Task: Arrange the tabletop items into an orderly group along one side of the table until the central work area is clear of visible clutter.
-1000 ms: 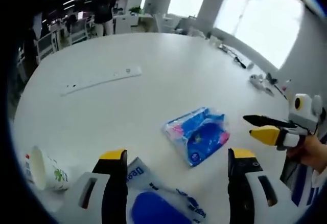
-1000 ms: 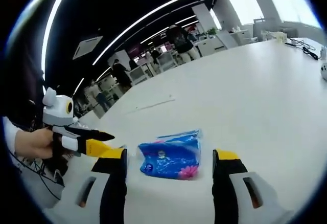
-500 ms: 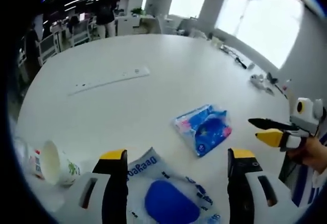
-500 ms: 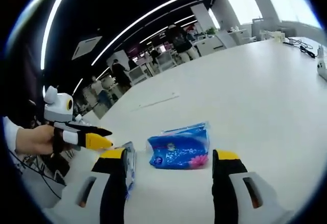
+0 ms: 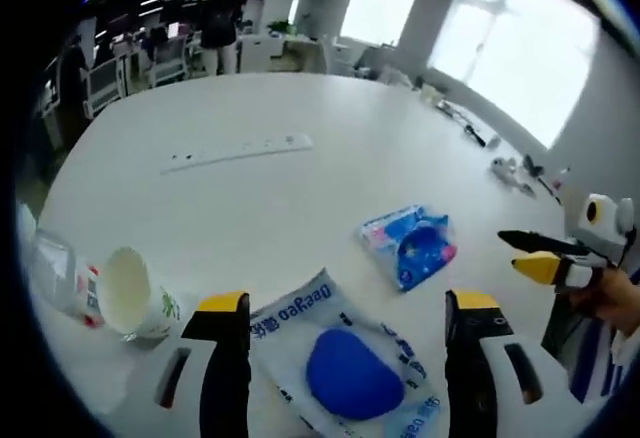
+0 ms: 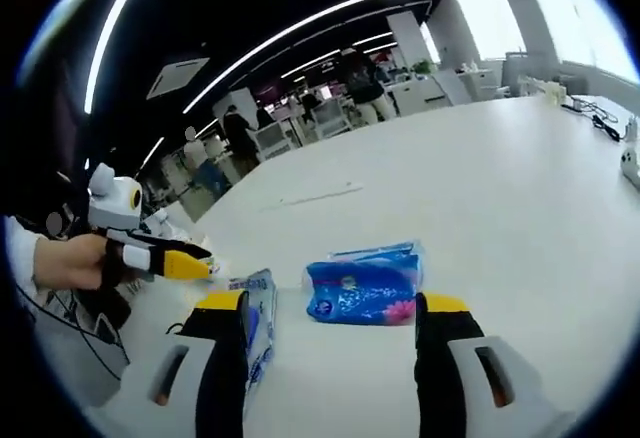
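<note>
The wipes packet (image 5: 345,378) was cut off between the open left gripper (image 5: 347,323); the tissue pack (image 6: 362,289) lay beyond the open right gripper (image 6: 332,320).

The left tool (image 5: 345,308) hangs with jaws apart over a clear plastic pouch with a blue oval (image 5: 345,378) on the white tabletop (image 5: 300,198). Beyond lies a blue tissue packet (image 5: 410,246); a tipped white paper cup (image 5: 130,293) lies left. The right tool (image 5: 535,256) enters from the right.

Count on bench (image 5: 300,198): 2 blue packs — tissue pack (image 5: 412,248), wipes pouch (image 5: 345,368). 1 paper cup (image 5: 135,298). 1 power strip (image 5: 240,150). 1 small bottle (image 5: 62,276).
</note>
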A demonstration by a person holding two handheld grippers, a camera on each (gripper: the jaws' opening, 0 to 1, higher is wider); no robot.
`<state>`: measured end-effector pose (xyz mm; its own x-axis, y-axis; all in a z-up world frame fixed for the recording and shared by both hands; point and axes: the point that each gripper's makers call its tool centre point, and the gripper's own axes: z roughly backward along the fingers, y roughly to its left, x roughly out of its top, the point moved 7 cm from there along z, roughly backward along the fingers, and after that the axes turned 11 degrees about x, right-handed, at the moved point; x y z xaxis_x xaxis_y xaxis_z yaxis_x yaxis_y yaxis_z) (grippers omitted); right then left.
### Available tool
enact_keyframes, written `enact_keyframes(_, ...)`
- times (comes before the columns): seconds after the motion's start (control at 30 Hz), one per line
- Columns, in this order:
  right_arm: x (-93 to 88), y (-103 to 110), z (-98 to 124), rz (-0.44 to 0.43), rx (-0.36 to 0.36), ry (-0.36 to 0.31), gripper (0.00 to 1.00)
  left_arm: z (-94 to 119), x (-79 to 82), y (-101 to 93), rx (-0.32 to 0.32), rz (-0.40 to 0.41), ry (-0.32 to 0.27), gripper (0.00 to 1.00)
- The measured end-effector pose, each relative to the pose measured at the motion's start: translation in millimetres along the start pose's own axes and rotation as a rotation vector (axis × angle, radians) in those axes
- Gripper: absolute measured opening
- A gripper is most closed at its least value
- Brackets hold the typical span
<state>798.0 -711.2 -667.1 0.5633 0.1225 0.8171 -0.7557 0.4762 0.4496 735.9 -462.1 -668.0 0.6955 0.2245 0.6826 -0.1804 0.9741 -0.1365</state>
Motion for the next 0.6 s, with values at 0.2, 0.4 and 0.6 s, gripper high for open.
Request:
enact_keyframes(0.2, -0.7, 8, 0, 0.010, 0.003, 0.001, 0.65, 12, -6.9, 12.8, 0.007, 0.014, -0.011, 0.75)
enact_keyframes(0.4, -4.0, 11, -2, 0.007, 0.003, 0.004, 0.65, 24, -14.9, 21.2, 0.013, 0.025, -0.010, 0.75)
enact_keyframes(0.6, -6.2, 13, -5, 0.009, 0.003, 0.015, 0.64, 30, -16.6, 28.3, 0.016, 0.041, -0.011, 0.75)
